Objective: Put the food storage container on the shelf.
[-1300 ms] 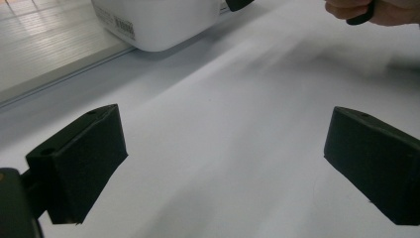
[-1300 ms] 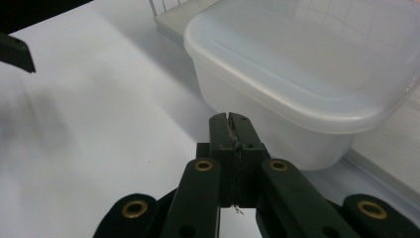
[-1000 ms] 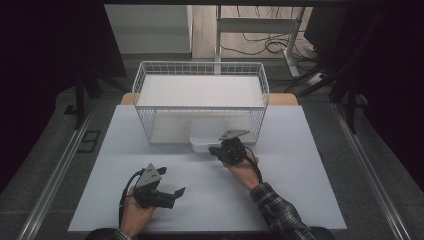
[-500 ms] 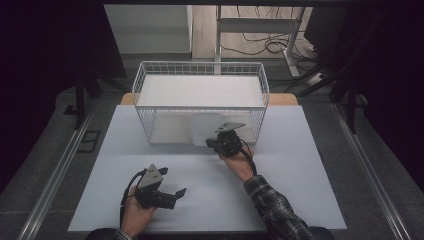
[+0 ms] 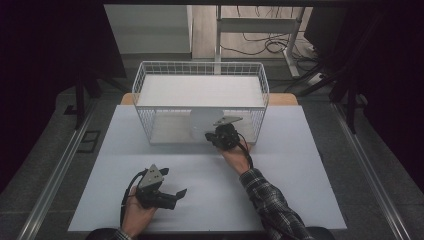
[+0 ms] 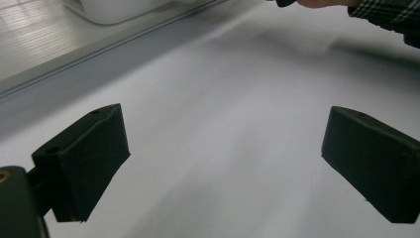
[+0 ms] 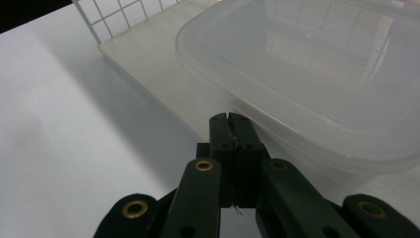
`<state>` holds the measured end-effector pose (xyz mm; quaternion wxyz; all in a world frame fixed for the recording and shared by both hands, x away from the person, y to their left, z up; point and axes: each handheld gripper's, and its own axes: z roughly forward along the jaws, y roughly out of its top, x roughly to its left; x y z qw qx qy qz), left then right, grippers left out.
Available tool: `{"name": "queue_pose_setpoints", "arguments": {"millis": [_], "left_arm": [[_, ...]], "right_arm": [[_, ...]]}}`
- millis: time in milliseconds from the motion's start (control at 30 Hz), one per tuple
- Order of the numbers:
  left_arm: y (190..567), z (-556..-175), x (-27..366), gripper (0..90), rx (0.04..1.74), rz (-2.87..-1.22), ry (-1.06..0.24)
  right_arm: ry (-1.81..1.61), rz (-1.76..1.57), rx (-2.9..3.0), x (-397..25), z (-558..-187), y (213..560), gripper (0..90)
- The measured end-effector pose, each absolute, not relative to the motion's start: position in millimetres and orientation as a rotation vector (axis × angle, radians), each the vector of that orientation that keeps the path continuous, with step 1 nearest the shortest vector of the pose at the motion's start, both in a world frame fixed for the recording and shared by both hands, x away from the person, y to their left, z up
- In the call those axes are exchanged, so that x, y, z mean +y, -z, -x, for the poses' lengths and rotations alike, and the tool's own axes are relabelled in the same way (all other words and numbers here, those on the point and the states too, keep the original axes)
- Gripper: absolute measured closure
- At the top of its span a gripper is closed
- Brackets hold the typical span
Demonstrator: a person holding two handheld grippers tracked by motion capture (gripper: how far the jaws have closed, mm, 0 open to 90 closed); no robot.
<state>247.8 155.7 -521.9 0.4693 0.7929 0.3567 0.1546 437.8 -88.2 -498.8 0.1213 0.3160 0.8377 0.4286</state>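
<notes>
Fingers of the right gripper (image 7: 232,121) are pressed tight together, with nothing seen between them. Right past their tips sits a clear plastic tub (image 7: 317,74). The tub looks milky and see-through, with round corners and a thick rim. The tips seem to meet its near wall just under the rim, though it is hard to tell if they truly touch. The tub sits at the front of a white wire basket (image 5: 150,92), and the basket's grid shows through the plastic. From the high view, the right gripper (image 5: 223,136) is at the basket's front side, by the tub (image 5: 202,122).

The left gripper (image 6: 225,163) has its fingers spread wide with only the white table (image 6: 223,89) between them. It rests low on the table (image 5: 300,165), well apart from the tub.
</notes>
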Motion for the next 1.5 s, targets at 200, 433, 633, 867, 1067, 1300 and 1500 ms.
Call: {"name": "queue_pose_setpoints", "arguments": {"millis": [200,433,633,867,1067,1300,1500], "left_arm": [[522.1,-247.7,154.9,4.0,0.87,-1.947,-0.376],[521.6,-247.7,156.1,3.9,0.872,-1.938,-0.378],[521.0,-247.3,156.2,3.9,0.87,-1.934,-0.381],[521.3,-247.8,157.5,3.5,0.87,-1.921,-0.371],[521.7,-248.4,158.1,3.2,0.873,-1.913,-0.359],[522.1,-248.7,158.3,3.1,0.875,-1.913,-0.35],[522.8,-249.2,158.1,3.0,0.877,-1.915,-0.345]], "right_arm": [[-1.234,-0.945,2.442,-88.5,-444.7,501.1,88.7],[-1.237,-0.953,2.443,-87.3,-445.0,502.0,88.5],[-1.247,-0.935,2.446,-86.8,-441.2,498.0,86.4],[-1.252,-0.906,2.467,-83.9,-433.9,494.8,78.7],[-1.248,-0.871,2.477,-81.9,-425.2,490.9,69.5],[-1.261,-0.866,2.481,-86.3,-416.0,486.3,54.5],[-1.263,-0.889,2.498,-92.5,-410.4,487.9,33.5]]}}
